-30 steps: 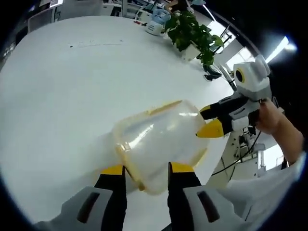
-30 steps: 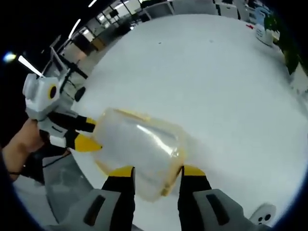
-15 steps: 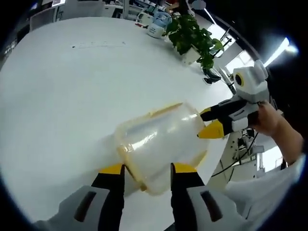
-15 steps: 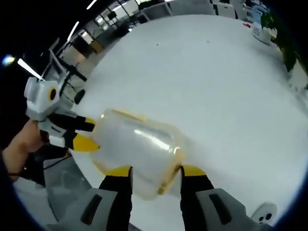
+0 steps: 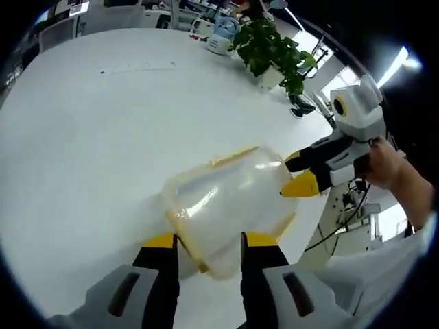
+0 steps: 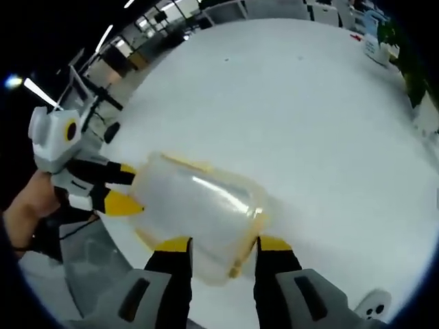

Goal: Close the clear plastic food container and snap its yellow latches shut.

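The clear plastic container (image 5: pixel 226 202) with its yellowish rim is held over the white table (image 5: pixel 89 137), one gripper at each end. My left gripper (image 5: pixel 208 241) is shut on its near end, the yellow-tipped jaws pressing on either side. My right gripper (image 5: pixel 291 173) comes in from the right and clamps the far end. In the right gripper view the container (image 6: pixel 199 202) sits between my right gripper's (image 6: pixel 223 245) jaws, and my left gripper (image 6: pixel 130 186) holds it from the left. A yellow latch strip (image 5: pixel 233 155) runs along the top edge. Whether any latch is snapped cannot be made out.
A potted plant (image 5: pixel 274 48) and a blue-white appliance (image 5: pixel 223 38) stand at the table's far edge. A person's hand (image 5: pixel 391 171) grips the right tool. The table's edge lies just under the container, with a stand and cables (image 5: pixel 346 205) beyond it.
Both views sway slightly. The container stays clamped between the two grippers in the same pose.
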### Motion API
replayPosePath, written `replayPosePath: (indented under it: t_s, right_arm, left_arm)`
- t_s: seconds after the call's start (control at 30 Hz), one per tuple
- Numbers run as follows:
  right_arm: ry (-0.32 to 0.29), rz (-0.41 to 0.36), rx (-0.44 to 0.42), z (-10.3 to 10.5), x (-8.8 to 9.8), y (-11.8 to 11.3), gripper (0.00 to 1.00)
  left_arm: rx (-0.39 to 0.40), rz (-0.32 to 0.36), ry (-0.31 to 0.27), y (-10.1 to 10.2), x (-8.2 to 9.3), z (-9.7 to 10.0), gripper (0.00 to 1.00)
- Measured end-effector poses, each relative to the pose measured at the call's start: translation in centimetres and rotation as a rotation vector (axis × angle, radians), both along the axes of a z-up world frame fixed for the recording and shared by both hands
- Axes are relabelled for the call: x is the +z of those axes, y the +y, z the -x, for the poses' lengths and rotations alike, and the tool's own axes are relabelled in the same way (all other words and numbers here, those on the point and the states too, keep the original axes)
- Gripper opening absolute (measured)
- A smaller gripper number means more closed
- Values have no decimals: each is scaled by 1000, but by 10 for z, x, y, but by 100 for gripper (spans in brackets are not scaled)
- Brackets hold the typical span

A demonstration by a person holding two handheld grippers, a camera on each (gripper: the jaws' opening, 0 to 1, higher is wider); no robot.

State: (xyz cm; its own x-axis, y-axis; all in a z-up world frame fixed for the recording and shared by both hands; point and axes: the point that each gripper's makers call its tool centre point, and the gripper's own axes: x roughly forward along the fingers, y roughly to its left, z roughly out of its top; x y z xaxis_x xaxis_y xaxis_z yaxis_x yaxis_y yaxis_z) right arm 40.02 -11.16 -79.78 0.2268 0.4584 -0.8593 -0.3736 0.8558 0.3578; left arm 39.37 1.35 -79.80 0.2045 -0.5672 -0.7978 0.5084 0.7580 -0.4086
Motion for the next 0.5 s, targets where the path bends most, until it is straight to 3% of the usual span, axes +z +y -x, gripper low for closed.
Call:
replayPosePath:
  t_s: [0.5]
  right_arm:
    - [-20, -20, -12, 8, -2, -1, 35]
  left_arm:
    - [5, 20, 11, 4, -2, 0, 35]
